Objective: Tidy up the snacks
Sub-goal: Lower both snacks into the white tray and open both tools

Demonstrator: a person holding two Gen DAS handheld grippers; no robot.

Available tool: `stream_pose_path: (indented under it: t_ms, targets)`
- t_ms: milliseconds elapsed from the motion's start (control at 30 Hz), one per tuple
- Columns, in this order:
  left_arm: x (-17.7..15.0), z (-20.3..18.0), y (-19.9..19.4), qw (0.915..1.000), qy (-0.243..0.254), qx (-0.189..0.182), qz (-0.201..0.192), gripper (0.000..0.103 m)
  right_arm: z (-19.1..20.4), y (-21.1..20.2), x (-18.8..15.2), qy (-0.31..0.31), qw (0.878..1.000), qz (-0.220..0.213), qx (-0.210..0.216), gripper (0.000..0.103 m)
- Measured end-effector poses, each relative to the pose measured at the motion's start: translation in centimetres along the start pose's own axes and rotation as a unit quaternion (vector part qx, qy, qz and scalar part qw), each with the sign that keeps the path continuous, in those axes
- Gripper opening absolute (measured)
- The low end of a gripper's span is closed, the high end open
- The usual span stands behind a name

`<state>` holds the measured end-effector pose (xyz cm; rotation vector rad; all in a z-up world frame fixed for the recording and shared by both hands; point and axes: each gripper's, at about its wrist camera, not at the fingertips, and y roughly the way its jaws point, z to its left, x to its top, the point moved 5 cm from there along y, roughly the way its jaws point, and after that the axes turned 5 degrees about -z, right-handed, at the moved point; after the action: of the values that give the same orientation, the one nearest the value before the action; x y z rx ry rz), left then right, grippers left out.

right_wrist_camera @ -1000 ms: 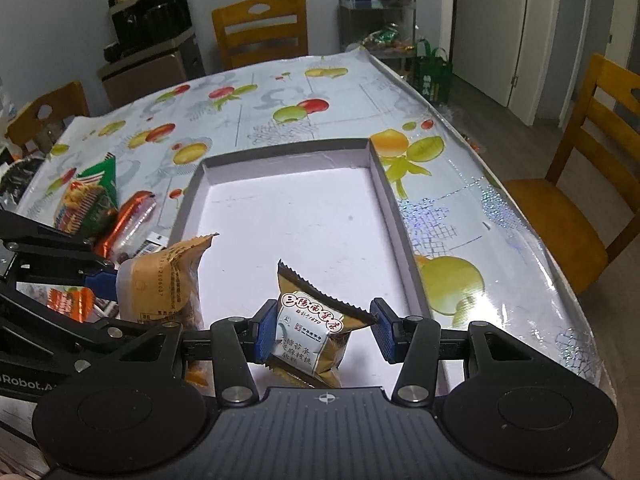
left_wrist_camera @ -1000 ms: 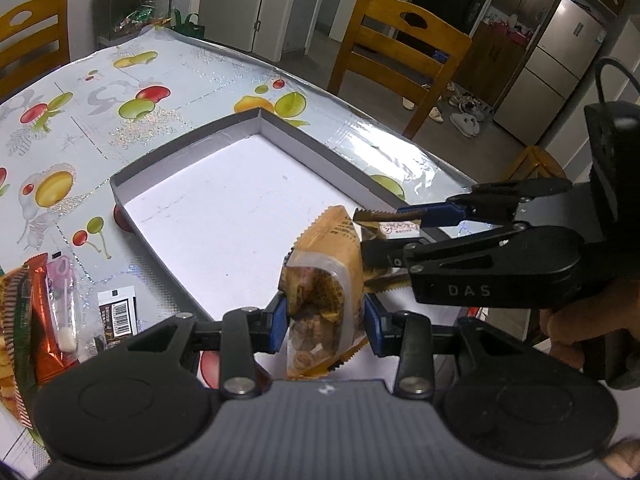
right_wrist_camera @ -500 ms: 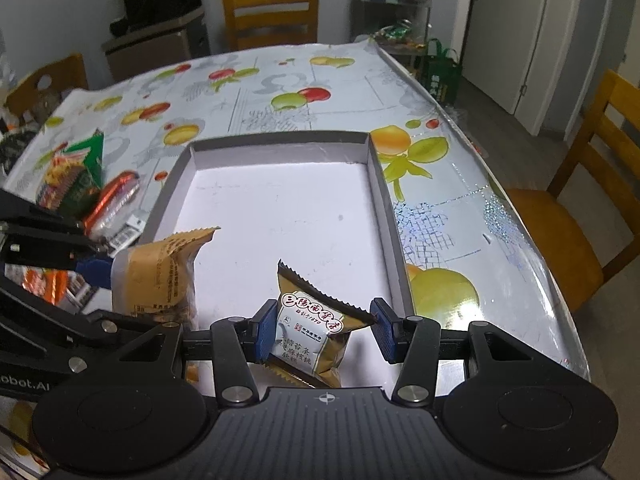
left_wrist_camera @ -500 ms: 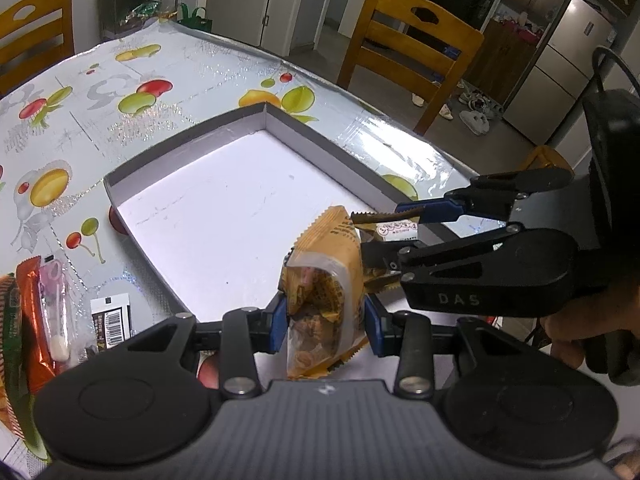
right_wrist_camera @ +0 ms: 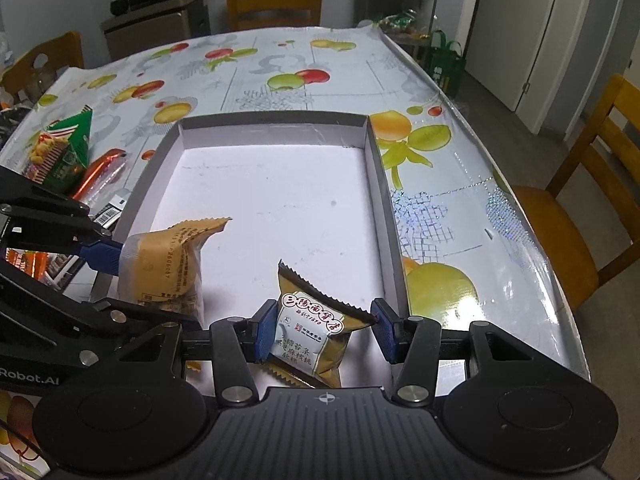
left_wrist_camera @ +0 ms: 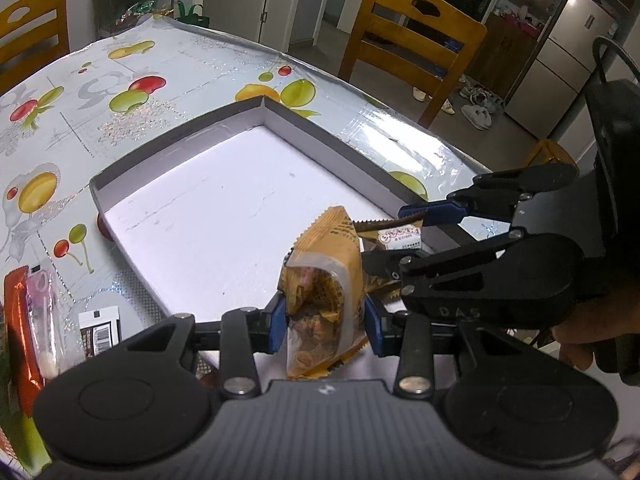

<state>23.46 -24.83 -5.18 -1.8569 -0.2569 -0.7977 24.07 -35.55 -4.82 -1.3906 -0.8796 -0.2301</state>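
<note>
A shallow grey box (left_wrist_camera: pixel 320 132) (right_wrist_camera: pixel 380 184) with a white floor lies on the fruit-print table. My left gripper (left_wrist_camera: pixel 325 322) is shut on an orange snack packet (left_wrist_camera: pixel 322 280) with a clear window, held over the box's near end; the same orange snack packet (right_wrist_camera: pixel 168 264) shows at the left of the right wrist view. My right gripper (right_wrist_camera: pixel 322 332) is shut on a brown packet with a white label (right_wrist_camera: pixel 310 334), held close beside it over the box. In the left wrist view this brown packet (left_wrist_camera: pixel 396 238) sits between the right gripper's fingers (left_wrist_camera: pixel 432 212).
Left of the box lie more snacks: a green bag (right_wrist_camera: pixel 66 148), an orange-red wrapper (right_wrist_camera: pixel 102 170) (left_wrist_camera: pixel 16 320), a clear pink sachet (left_wrist_camera: pixel 40 320) and a barcode packet (left_wrist_camera: pixel 100 330). Wooden chairs (left_wrist_camera: pixel 416 44) (right_wrist_camera: pixel 576 208) stand around the table. A hand (left_wrist_camera: pixel 580 336) holds the right gripper.
Both grippers have sunk a little toward the box with their packets still held. The box looks larger and nearer in both views.
</note>
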Motion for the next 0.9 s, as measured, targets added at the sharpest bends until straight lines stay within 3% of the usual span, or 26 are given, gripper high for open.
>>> stream_pose_path:
  t_ms: [233, 400, 900]
  targets:
    - [0.2, 0.1, 0.4, 0.9999, 0.007, 0.009, 0.004, 0.040, -0.1, 0.1, 0.1, 0.004, 1.000, 0.002, -0.001, 0.052]
    - [0.2, -0.1, 0.2, 0.9998, 0.013, 0.014, -0.003, 0.054, -0.2, 0.0, 0.1, 0.007, 1.000, -0.001, -0.004, 0.052]
    - [0.1, -1.0, -2.5, 0.9989, 0.035, 0.019, -0.024, 0.059, 0.3, -1.9, 1.2, 0.008, 1.000, -0.026, -0.013, 0.058]
